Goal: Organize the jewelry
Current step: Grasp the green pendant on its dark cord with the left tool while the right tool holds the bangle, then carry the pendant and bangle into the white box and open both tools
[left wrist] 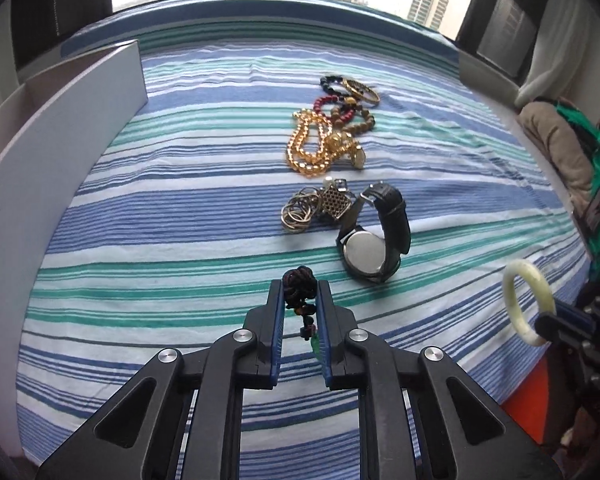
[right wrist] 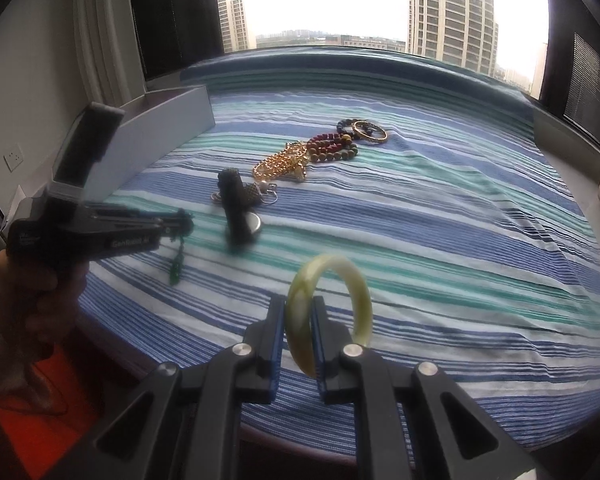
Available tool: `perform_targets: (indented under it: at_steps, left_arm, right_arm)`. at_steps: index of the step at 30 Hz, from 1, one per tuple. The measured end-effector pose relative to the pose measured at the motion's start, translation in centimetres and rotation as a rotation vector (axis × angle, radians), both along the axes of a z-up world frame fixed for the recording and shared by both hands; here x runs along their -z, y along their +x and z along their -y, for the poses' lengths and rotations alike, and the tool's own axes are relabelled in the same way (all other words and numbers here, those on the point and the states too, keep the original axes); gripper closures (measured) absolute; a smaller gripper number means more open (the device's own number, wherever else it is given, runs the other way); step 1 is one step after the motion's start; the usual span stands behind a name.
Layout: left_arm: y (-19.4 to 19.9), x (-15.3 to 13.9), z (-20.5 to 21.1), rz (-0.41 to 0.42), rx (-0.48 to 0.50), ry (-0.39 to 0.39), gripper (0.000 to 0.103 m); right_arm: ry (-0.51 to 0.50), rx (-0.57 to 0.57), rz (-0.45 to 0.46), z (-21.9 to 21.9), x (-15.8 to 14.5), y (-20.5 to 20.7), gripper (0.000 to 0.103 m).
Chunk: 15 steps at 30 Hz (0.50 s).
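A striped bed (left wrist: 180, 208) carries loose jewelry. The left tongs (left wrist: 300, 292) grip a knotted cord pendant (left wrist: 299, 285); the right tongs (right wrist: 298, 312) clamp a pale bangle (right wrist: 300, 320). The smooth bangle may slip, and the dangling cord may snag.

A bed (left wrist: 148, 216) under a blue, green and white striped sheet held a grey box (left wrist: 60, 128), beaded bracelets (left wrist: 348, 104), a gold chain (left wrist: 312, 140), rings (left wrist: 298, 212) and a black watch (left wrist: 376, 236).
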State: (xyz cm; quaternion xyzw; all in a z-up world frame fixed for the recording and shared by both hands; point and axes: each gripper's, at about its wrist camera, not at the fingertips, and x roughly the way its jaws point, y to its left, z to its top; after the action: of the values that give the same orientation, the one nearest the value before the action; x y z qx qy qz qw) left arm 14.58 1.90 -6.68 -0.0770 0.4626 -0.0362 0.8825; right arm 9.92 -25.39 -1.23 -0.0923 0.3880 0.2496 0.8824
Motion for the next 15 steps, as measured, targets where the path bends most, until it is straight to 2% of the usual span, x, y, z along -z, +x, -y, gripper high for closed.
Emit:
perform_targets:
  at_steps: [3, 7, 10, 12, 15]
  left_arm:
    - [-2.0, -3.8, -3.0, 0.061, -0.048, -0.039, 0.090]
    - [-4.9, -9.5, -8.6, 0.136, -0.158, -0.017, 0.090]
    - [-6.9, -13.1, -13.9, 0.175, -0.271, 0.033, 0.090]
    - [-7.9, -14.5, -17.4, 0.191, -0.351, 0.076, 0.089]
    - [-8.5, -14.4, -22.2, 0.165, -0.482, 0.152, 0.089]
  right_arm:
    - [0.009, -0.036, -0.001, -1.4, -0.7, 0.1, 0.090]
    - [0.004, -0.139, 0.022, -5.8, -2.8, 1.0, 0.090]
    - [-0.015, -0.269, 0.085, -11.2, -5.5, 1.4, 0.090]
    - [-0.018, -0.370, 0.126, -15.4, -7.5, 1.5, 0.090]
    - [-0.018, -0.511, 0.167, -22.9, -9.9, 2.0, 0.090]
